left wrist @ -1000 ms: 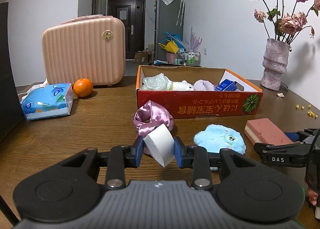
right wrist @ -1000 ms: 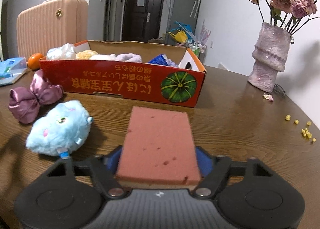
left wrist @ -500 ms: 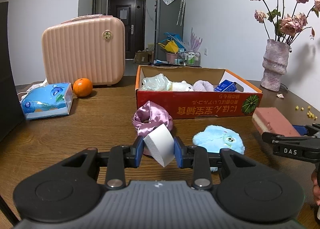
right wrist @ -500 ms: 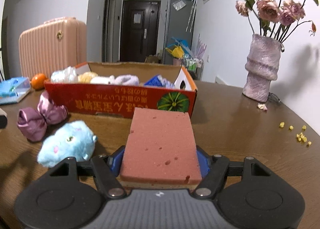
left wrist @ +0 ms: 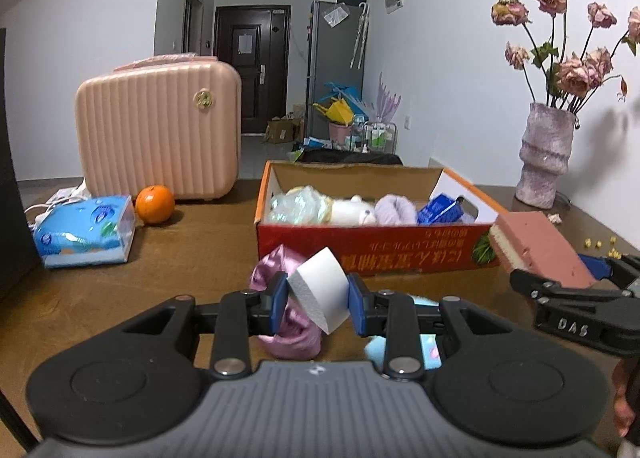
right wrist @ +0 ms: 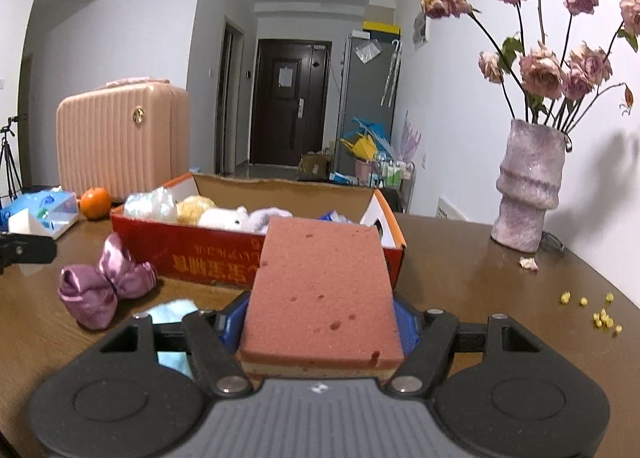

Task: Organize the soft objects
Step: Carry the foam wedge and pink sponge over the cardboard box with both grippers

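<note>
The left gripper (left wrist: 318, 296) is clamped on a white foam block (left wrist: 319, 288), held above the tabletop (left wrist: 192, 254) in front of a purple satin bow (right wrist: 105, 280). Further right, the red cardboard box (left wrist: 376, 250) holds soft toys. The right gripper (right wrist: 320, 318) is closed on a pink sponge (right wrist: 320, 294), raised just before the box's near right corner.
</note>
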Motion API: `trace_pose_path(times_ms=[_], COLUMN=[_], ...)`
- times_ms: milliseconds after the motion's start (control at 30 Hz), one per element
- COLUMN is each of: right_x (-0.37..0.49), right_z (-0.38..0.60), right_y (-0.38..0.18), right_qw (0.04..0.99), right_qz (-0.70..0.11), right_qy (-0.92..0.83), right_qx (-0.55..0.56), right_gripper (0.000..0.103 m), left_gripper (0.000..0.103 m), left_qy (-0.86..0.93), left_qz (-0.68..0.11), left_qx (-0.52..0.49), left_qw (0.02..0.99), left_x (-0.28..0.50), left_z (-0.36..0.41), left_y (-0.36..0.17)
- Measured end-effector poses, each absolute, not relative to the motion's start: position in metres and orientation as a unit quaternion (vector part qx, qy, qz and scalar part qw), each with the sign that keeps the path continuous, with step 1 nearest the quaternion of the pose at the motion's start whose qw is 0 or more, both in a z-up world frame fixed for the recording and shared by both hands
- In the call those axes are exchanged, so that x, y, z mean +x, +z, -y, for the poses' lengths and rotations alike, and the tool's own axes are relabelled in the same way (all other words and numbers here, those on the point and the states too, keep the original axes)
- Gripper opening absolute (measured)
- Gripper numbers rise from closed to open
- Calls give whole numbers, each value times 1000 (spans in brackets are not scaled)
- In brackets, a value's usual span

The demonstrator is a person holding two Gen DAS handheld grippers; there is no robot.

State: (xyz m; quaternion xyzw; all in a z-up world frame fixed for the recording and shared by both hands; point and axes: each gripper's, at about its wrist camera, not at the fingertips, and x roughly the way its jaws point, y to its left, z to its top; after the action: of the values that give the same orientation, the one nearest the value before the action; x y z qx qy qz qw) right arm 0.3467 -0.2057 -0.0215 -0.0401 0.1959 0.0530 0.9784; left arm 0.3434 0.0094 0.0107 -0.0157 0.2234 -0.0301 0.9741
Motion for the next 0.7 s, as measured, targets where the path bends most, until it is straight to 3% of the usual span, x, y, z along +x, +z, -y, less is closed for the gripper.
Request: trace_pose_path(times_ms=[700], right_x=[388], right_z=[192], right_y=[5], right_qw=[988], right_qz=[-133], right_qy=[61], right_qx=[-46], right_gripper=[70], left_gripper=[32], left_qy=[-39], left_qz=[-188], left_qx=[-58], left_qw=[980], left_x=[399], left_z=[10], left_y=[41])
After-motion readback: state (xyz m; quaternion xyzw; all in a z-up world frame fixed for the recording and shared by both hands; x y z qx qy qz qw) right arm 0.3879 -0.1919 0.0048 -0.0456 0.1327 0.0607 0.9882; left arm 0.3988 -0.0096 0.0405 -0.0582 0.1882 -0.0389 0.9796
